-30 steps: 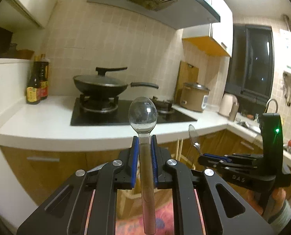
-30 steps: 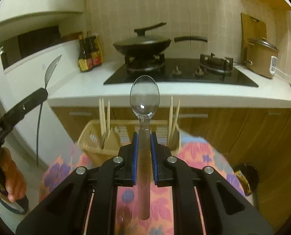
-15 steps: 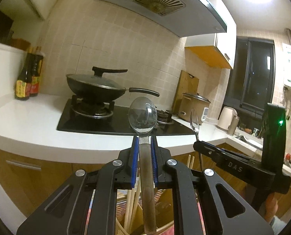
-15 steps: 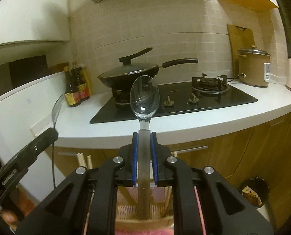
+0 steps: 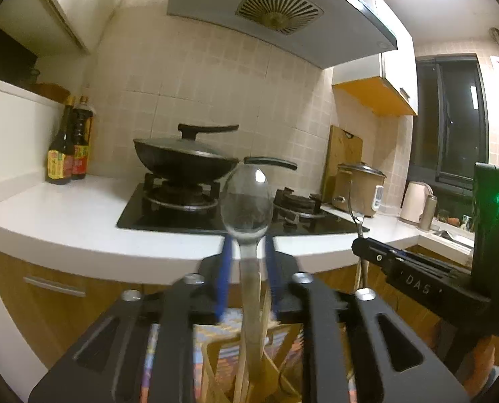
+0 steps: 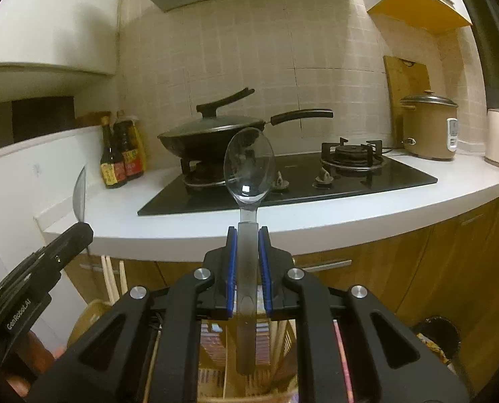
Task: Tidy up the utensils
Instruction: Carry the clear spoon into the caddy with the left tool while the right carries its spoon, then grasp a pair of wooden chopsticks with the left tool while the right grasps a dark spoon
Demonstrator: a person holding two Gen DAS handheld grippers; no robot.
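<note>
On my left hand-held gripper (image 5: 246,262) the jaws are opening: the blue pads (image 5: 223,275) stand apart from the clear spoon (image 5: 247,208) that rises between them, bowl up, its handle running down toward the wooden utensil holder (image 5: 249,369) below. I can't tell whether the spoon's lower end rests in the holder, because the picture is blurred there. Chopsticks (image 5: 266,319) lean in that holder beside the handle.

My right hand-held gripper (image 6: 248,262) is nearly closed, its 2 blue pads (image 6: 231,265) pressing on the handle of a second clear spoon (image 6: 248,171), which stands upright with its bowl up, above the holder's compartments (image 6: 222,362).

Behind both sits the white surface (image 6: 316,215) with the hob and a lidded wok (image 6: 212,134).
</note>
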